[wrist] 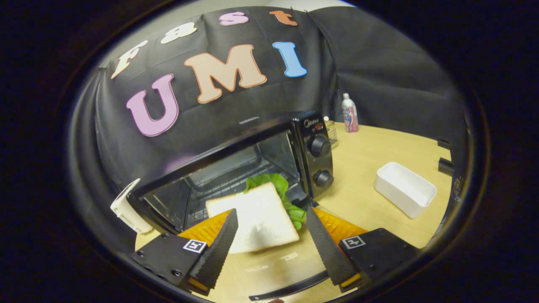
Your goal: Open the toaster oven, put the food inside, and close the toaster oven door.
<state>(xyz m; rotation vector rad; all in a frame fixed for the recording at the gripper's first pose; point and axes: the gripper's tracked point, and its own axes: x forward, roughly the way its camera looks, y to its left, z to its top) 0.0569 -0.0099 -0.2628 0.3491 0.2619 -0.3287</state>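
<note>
Table [379, 155]: fingers [273, 229] spread w/ sandwich [257, 219] between (corner toward toaster oven [311, 143]).

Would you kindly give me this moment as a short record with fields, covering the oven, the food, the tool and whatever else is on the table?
toaster oven: black, door folded down open toward the tool, two knobs on its panel
food: sandwich of white bread with green lettuce, at the oven mouth above the open door
tool: fingers spread apart on either side of the sandwich; contact with it cannot be told
white container: on the wooden table, beside the oven's knob side
bottle: upright at the far edge, beyond the oven
task state: door open, food not fully inside
</note>
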